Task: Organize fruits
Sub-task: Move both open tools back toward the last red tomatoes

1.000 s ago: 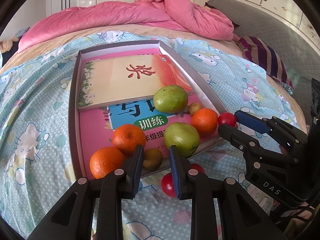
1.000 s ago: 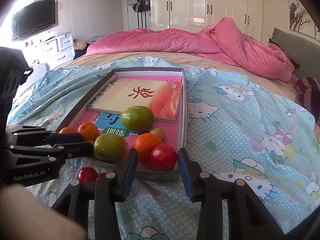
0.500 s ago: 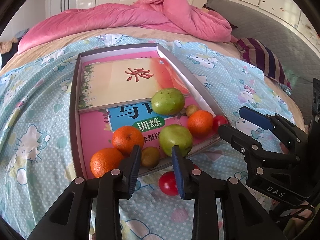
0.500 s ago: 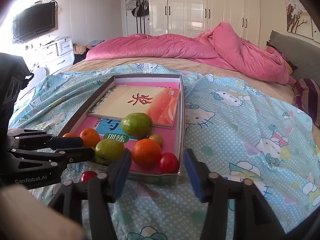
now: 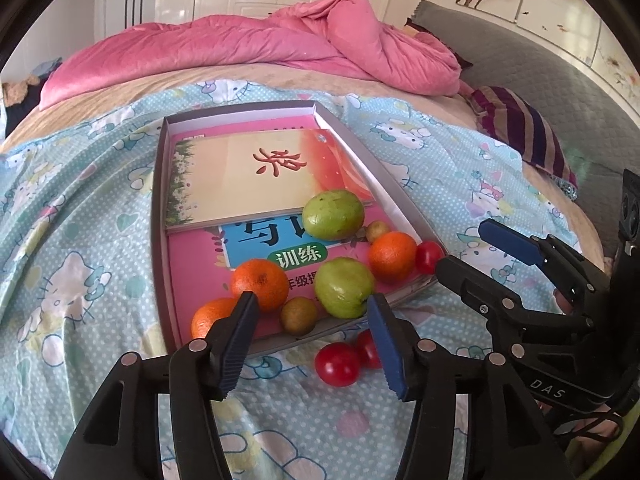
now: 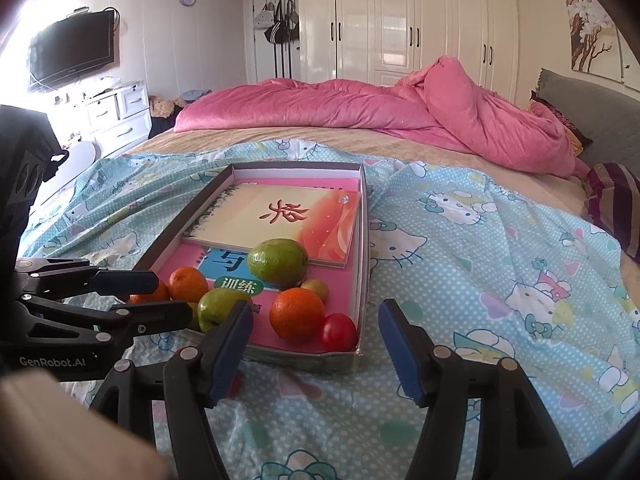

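Note:
A shallow grey tray on the bed holds two books and fruit: two green fruits, three oranges, a small brown fruit and a red tomato in its near right corner. Two more tomatoes lie on the sheet just outside the tray's near wall. My left gripper hovers over that near edge, its jaws opening and gripping nothing. My right gripper hangs before the tomato corner, its jaws opening too, with nothing pressed between the pads.
A cream and orange book lies on a pink workbook in the tray's far half. A heaped pink quilt covers the far side of the bed. A striped pillow and grey headboard are on the right.
Both pairs of jaws have spread apart. The small brown fruit that was between the left fingers and the tomato between the right fingers now lie free in the tray. The right gripper drew back slightly.

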{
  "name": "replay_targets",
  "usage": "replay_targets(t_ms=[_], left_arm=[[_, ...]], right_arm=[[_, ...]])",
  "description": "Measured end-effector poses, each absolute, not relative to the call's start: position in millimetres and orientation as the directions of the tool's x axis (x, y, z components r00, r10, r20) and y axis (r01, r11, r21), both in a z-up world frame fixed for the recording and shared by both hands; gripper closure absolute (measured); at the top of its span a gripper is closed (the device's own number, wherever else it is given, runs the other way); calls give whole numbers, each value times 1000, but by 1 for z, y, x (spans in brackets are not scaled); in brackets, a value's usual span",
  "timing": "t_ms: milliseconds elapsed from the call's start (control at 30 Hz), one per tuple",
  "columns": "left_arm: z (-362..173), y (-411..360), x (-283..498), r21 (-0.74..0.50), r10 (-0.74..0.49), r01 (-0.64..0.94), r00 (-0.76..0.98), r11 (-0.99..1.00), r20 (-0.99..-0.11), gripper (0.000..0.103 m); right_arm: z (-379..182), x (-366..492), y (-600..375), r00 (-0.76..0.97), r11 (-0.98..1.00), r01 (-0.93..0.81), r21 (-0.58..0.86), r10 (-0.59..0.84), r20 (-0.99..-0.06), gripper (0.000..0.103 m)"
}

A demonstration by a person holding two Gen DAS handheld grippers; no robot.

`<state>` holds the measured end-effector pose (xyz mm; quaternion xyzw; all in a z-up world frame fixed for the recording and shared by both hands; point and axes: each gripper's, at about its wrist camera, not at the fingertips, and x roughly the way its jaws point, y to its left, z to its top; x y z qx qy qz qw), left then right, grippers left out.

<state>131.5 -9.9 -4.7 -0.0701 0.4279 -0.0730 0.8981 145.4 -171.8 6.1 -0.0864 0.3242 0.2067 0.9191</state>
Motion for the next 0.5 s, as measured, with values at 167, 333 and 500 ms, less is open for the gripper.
replay_targets(t_ms=[167,333,500], left_arm=[[-1,-7,127,-190,-192,70,626,979,-756,39],[2,-5,123,-193,-191,66,625,979,-756,39],[5,-4,119,-189,-192,73,629,979,-753,38]], right_arm=[[11,139,-171,708,895,-446,-26,335,-621,36],[15,133,-168,713,888,-458,-37,343,-611,34],[18,127,-167,708,882,-470,-32,355,-610,34]])
